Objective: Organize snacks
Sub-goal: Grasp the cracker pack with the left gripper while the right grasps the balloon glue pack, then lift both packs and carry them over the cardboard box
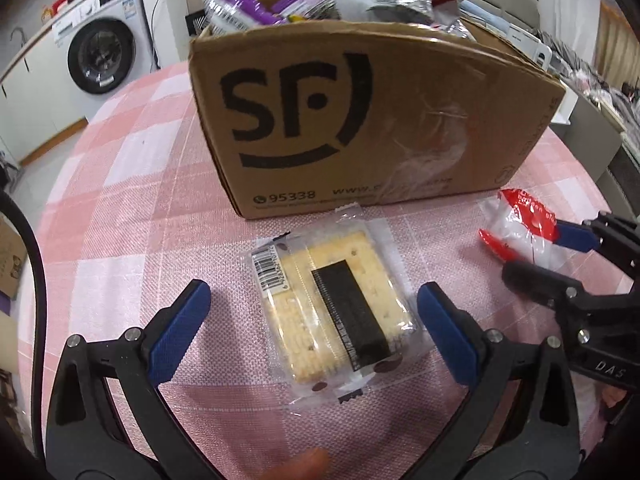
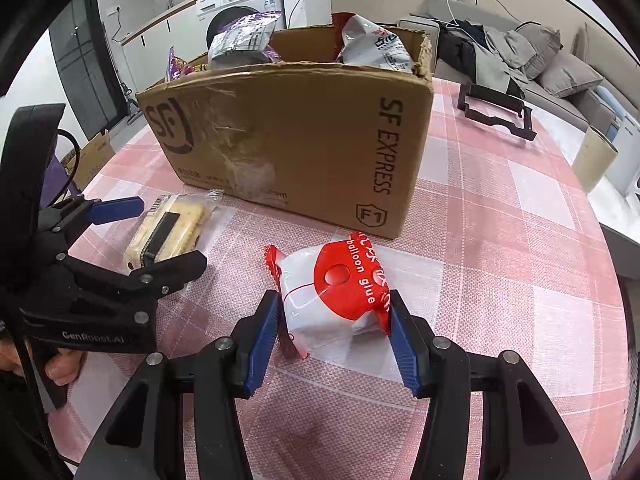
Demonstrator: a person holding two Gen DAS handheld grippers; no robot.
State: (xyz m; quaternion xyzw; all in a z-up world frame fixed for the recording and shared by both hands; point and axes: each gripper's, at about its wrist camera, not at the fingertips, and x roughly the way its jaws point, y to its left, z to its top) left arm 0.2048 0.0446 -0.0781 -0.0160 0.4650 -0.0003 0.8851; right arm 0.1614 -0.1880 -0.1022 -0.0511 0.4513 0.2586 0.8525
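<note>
Pink-and-white checked cloth is covering the counter [image 1: 120, 208] in the left wrist view, and on it a clear-wrapped cracker packet [image 1: 334, 312] is lying flat just in front of the cardboard box [image 1: 360, 120], which is already heaped with purple and silver snack bags. The left gripper [image 1: 314, 332] is standing wide, its blue pads on either side of the packet and apart from it, so nothing is being held here; it looks to be lining up for a pinch across the packet's narrow width, which is the sensible way to take something flat and stiff. At the right edge of this view the right gripper [image 1: 520, 246] is coming in from the side with a red-and-white snack pouch [image 1: 516, 224] between its fingers. Turning to the right wrist view, the right gripper [image 2: 332, 332] is sitting narrow, its pads pressing on both flanks of the red-and-white snack pouch [image 2: 336, 292], whose soft wrapper is creasing where they meet it; the pouch is resting low over the counter [image 2: 520, 240], just short of the near corner of the cardboard box [image 2: 288, 136]. To the left the left gripper [image 2: 132, 236] is straddling the cracker packet [image 2: 168, 228], one finger beyond it and one nearer. Both loose snacks are lying close to the box wall, presumably so each needs only a short lift over the rim to join the rest.
</note>
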